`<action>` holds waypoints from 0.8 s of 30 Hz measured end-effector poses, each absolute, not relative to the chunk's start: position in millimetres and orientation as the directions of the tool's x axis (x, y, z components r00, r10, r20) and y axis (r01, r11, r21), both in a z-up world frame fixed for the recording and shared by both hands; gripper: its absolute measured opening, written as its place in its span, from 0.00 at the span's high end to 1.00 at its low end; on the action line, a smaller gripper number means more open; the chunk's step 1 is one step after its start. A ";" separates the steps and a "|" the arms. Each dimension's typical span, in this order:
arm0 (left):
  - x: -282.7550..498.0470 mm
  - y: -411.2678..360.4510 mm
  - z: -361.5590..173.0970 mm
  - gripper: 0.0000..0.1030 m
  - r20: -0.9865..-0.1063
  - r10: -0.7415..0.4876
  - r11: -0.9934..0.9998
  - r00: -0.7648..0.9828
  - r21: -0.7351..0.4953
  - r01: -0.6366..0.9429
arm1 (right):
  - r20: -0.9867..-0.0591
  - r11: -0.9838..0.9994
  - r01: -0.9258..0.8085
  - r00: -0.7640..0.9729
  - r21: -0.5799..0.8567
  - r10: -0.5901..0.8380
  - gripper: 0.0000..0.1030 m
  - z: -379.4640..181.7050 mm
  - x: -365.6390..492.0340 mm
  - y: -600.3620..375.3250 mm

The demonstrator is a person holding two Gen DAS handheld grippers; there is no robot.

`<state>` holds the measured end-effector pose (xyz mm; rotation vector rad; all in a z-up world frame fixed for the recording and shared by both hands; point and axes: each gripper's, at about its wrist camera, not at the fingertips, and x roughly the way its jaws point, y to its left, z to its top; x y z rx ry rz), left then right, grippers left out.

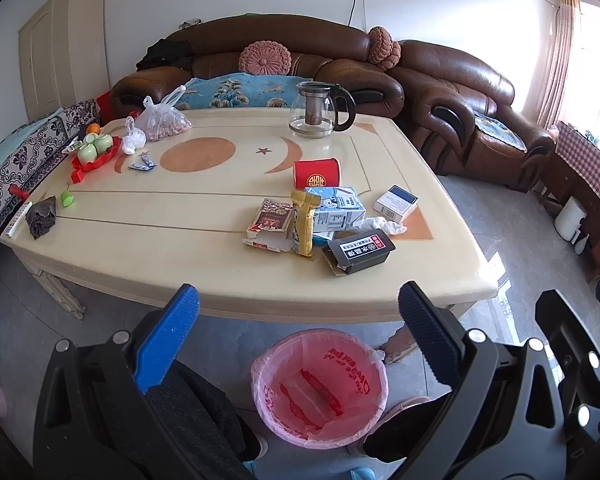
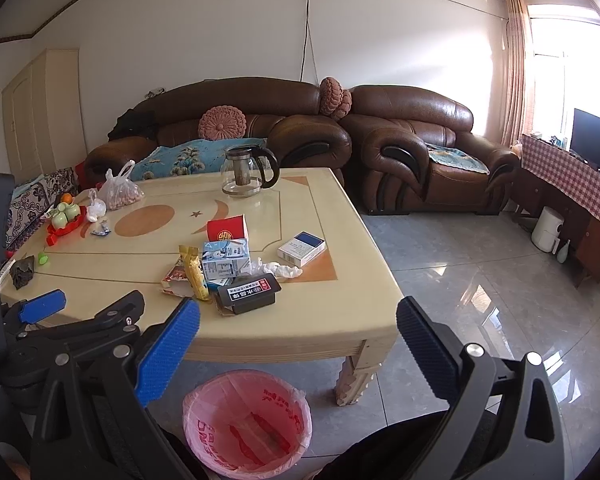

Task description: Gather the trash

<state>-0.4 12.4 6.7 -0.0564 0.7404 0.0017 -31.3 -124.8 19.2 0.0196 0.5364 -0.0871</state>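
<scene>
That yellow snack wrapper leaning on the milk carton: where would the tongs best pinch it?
Probably the lower end of the yellow snack wrapper, approached from the near table edge. It is thin and narrow, that end points toward the open right tongs, and nothing crowds it there.

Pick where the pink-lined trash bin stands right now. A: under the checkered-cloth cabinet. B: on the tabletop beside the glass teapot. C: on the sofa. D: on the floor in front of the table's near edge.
D: the pink-lined trash bin sits on the grey floor tiles just below the near edge of the table, between the open fingers of the left gripper.
</scene>
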 end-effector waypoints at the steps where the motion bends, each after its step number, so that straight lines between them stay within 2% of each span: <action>1: -0.6 11.9 6.3 0.05 -0.674 -0.017 0.998 0.739 -0.052 -0.024 | -0.513 0.996 0.088 0.854 -0.008 -0.080 0.06 18.7 -29.7 -123.6; 18: 42.5 48.4 -32.1 0.05 -0.756 0.003 0.995 0.654 -0.065 -0.079 | -0.562 0.995 0.092 0.825 0.042 -0.052 0.06 -12.1 16.6 -160.2; 24: 61.3 46.5 -42.3 0.05 -0.773 0.004 0.996 0.635 -0.056 -0.075 | -0.570 0.997 0.080 0.819 0.001 -0.065 0.06 -24.3 40.7 -161.0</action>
